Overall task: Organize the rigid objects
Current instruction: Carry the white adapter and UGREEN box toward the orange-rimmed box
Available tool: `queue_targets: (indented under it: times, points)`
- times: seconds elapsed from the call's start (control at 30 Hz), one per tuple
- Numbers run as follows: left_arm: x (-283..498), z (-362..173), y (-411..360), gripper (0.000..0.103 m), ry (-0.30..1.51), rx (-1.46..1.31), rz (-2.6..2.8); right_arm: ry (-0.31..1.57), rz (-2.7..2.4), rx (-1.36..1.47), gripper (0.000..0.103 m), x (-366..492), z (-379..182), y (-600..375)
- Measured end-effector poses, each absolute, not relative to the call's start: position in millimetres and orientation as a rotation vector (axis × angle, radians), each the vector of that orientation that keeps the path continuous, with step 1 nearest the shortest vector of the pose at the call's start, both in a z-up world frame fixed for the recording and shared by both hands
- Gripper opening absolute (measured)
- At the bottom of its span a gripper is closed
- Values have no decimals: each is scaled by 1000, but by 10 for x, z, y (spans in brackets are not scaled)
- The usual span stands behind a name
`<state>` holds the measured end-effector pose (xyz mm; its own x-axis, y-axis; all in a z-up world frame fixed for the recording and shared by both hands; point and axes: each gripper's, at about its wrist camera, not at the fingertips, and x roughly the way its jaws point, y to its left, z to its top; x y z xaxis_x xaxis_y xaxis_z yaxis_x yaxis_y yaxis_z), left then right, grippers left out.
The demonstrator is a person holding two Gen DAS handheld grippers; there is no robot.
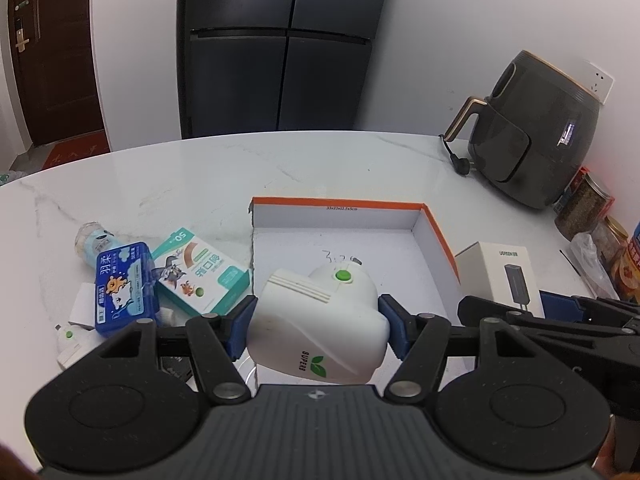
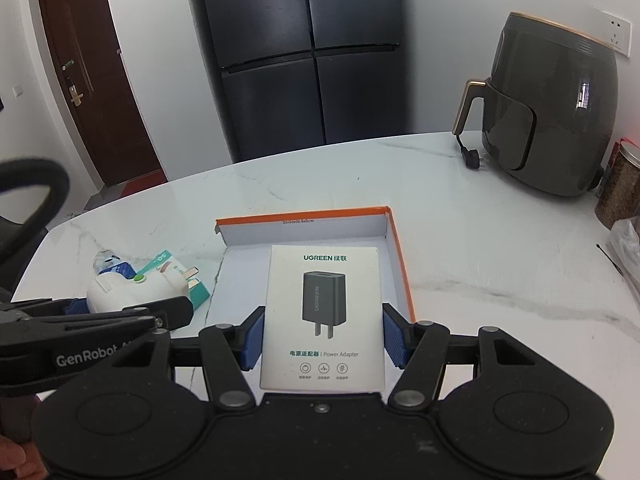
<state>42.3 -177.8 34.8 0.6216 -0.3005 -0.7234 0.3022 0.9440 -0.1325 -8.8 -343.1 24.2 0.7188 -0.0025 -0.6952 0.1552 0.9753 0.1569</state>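
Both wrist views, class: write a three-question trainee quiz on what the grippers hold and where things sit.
1. True or false: the left gripper holds the white plug-in device.
2. What does the right gripper hold? A) blue tin B) UGREEN adapter box C) bottle
3. Fill in: the orange-edged tray sits on the ____ table.

Key: 1 true; 2 B; 3 marble.

A white marble table (image 2: 460,200) with grey veins is filling the foreground. Behind the table, a dark four-door refrigerator (image 2: 304,56) is standing against a white wall (image 2: 440,40). Left of the refrigerator, a brown door (image 2: 96,80) is showing. Right of it, a dark air fryer (image 2: 552,112) is sitting on the table, under a wall socket (image 2: 616,32).
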Motion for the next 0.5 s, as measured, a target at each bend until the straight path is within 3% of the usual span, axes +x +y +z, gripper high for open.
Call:
queue_targets:
  times: [0.5]
  points:
    - [743,251,-1977,66,848,-6,-305,776,-68,200,71,341,146,-3635]
